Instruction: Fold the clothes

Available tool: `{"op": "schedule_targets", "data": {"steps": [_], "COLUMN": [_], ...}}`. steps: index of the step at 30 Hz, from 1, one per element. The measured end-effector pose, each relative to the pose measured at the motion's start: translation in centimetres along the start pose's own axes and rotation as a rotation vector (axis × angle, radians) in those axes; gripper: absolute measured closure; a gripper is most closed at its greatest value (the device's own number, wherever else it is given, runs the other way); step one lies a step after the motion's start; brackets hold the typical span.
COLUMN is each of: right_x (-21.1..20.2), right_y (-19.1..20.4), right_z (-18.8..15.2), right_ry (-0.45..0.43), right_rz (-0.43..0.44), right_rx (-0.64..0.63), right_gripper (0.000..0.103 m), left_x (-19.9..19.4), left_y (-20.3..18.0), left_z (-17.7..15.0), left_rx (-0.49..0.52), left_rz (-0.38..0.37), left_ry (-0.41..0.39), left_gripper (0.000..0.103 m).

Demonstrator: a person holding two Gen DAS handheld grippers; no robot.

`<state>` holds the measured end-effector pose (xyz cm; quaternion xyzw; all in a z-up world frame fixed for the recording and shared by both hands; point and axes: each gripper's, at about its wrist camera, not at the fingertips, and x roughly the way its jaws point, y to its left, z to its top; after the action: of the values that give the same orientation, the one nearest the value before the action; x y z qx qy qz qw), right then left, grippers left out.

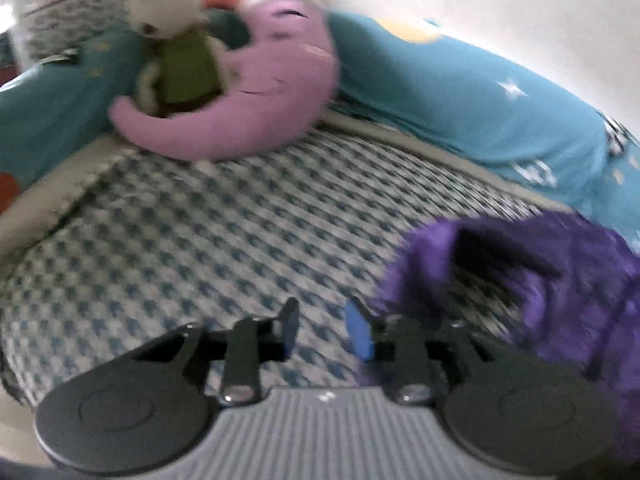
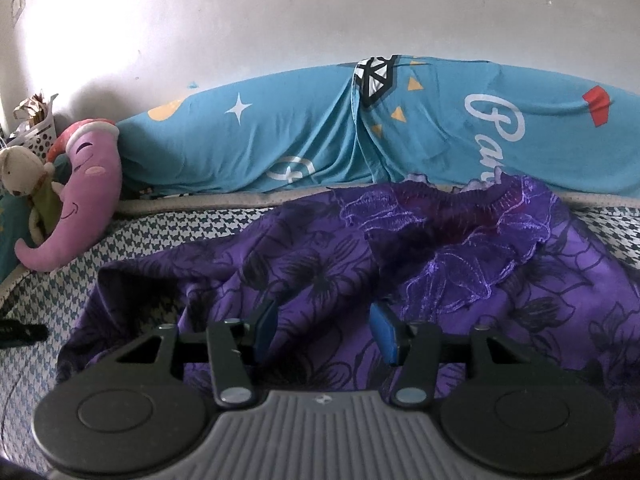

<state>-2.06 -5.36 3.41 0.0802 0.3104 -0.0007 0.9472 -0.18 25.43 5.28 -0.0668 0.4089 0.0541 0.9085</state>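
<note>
Both grippers: black linkage arms, blue-padded fingers (image 2: 382,330), ribbed grey base, silver screws

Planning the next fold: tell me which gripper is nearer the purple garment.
Right. The right gripper hangs directly over the purple garment, cloth showing between its open fingers. The left gripper is beside the garment's edge, over bare checked bedcover.

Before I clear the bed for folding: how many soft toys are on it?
2: a purple moon cushion against the blue bedding at the far left, and a small teddy bear leaning on it. Others may be hidden.
</note>
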Motion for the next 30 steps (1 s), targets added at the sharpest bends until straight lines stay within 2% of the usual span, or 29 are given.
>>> {"op": "schedule_targets", "data": {"steps": [4,5,7,12,17,18,19,22,23,25,27,30], "right_x": [0.0,0.0,-0.1,-0.1,-0.2,-0.2,-0.3,-0.3,-0.3,-0.3,-0.3,-0.2], "right_y": [0.0,-0.1,-0.1,-0.2,0.1,0.1,0.0,-0.2,-0.2,-0.2,-0.2,-0.3], "right_z": [0.0,0.1,0.1,0.2,0.2,0.2,0.2,0.2,0.2,0.3,0.3,0.3], "right_ry": [0.000,0.000,-0.001,-0.004,-0.007,-0.008,-0.007,-0.007,-0.007,-0.007,-0.007,-0.005], "right_rz": [0.002,0.003,0.003,0.005,0.009,0.008,0.008,0.008,0.007,0.005,0.003,0.006], "right_rx": [-0.007,-0.008,-0.007,-0.003,-0.011,-0.012,-0.010,-0.003,-0.003,-0.002,-0.002,-0.003], "right_gripper": [0.052,0.052,0.052,0.052,0.052,0.052,0.052,0.052,0.052,0.052,0.052,0.052], "left_x": [0.2,0.1,0.1,1.2,2.9,3.0,2.9,2.7,2.6,2.2,1.9,1.5], "left_y": [-2.6,-3.2,-4.5,-6.9,-7.4,-7.3,-7.2,-6.9,-6.9,-6.7,-6.0,-4.6], "left_z": [-1.0,-1.3,-2.0,-4.0,-4.8,-4.8,-4.9,-4.9,-4.9,-4.8,-4.3,-3.4], "left_rx": [0.109,0.140,0.207,0.347,0.381,0.379,0.375,0.368,0.372,0.372,0.343,0.293], "left_rz": [-0.059,-0.063,-0.063,-0.038,0.020,0.017,0.003,-0.054,-0.063,-0.064,-0.046,0.043], "left_ry": [0.024,0.026,0.029,0.081,0.110,0.113,0.116,0.128,0.125,0.115,0.100,0.053], "left_gripper": [0.038,0.034,0.019,0.009,0.008,0.013,0.027,0.056,0.060,0.078,0.084,0.087]}}
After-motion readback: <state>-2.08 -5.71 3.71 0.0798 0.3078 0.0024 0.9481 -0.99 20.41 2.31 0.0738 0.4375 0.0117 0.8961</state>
